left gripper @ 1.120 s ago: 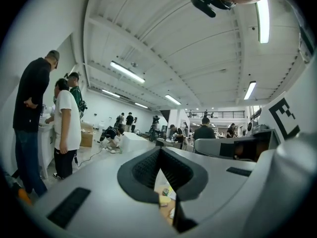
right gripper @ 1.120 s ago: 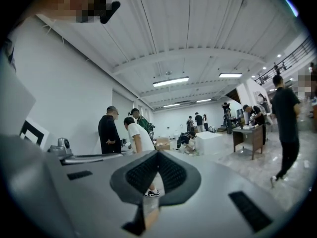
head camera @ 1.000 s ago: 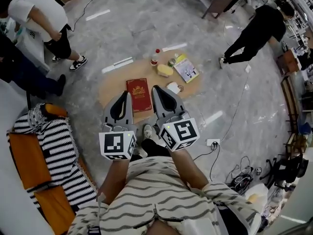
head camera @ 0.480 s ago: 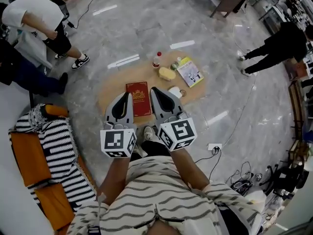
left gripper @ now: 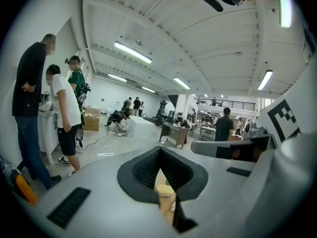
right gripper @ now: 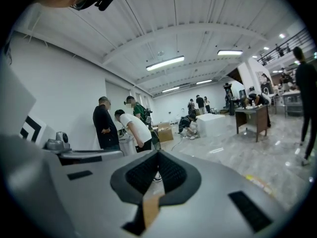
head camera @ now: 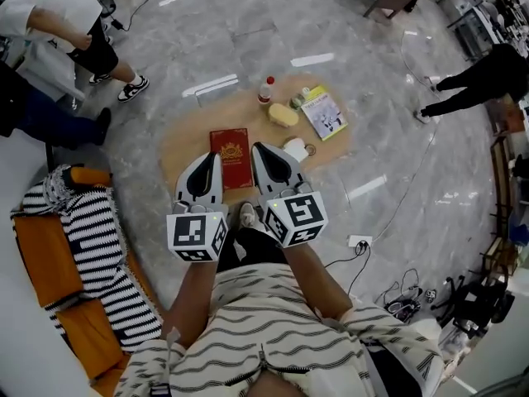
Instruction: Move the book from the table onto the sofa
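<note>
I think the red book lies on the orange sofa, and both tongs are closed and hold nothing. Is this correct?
No. In the head view the red book lies on the wooden table, not the sofa. The left tongs and right tongs are closed and hold nothing.

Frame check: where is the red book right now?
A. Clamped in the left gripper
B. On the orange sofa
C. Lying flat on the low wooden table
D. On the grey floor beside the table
C: the head view shows the red book lying flat on the wooden table, while the left gripper and right gripper are both shut with nothing held between their jaws.
</note>
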`<state>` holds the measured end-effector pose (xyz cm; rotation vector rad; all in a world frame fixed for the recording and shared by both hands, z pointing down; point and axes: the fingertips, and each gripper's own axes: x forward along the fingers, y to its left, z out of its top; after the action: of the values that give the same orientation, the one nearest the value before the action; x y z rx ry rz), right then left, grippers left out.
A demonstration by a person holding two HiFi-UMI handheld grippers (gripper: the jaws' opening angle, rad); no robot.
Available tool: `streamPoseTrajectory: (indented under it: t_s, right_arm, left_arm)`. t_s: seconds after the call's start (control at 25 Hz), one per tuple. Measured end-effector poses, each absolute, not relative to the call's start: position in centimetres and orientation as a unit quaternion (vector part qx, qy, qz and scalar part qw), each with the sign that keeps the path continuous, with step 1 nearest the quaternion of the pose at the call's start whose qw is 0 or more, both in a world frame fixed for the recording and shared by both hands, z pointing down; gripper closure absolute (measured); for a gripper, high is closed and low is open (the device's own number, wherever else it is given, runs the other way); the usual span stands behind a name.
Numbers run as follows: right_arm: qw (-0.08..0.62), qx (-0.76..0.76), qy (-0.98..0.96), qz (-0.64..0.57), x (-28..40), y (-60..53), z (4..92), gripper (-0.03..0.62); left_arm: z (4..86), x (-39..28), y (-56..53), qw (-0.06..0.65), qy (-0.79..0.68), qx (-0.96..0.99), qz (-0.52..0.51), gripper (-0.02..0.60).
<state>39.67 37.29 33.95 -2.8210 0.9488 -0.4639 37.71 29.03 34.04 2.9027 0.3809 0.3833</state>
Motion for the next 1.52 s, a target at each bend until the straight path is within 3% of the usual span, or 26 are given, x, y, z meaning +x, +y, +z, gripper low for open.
streamPoseTrajectory:
  t_s: [0.68, 0.76, 1.52]
  right_arm:
    - [0.068, -0.932, 0.259, -0.245, 42.4, 36.5, 44.7, 0.576]
    - [0.072, -0.930, 0.256, -0.254, 42.7, 36.5, 45.9, 0.525]
    - [0.091, -0.910, 0.216, -0.343, 43.7, 38.4, 58.5, 0.418]
  left_arm:
    - [44.8, 39.9, 27.2, 0.114, 0.140, 0.956, 0.230, 0.574]
    - [46.1, 40.3, 27.2, 0.115, 0.144, 0.953, 0.240, 0.571]
    - [58.2, 41.1, 27.1, 0.156, 0.145, 0.920, 0.330, 0.430]
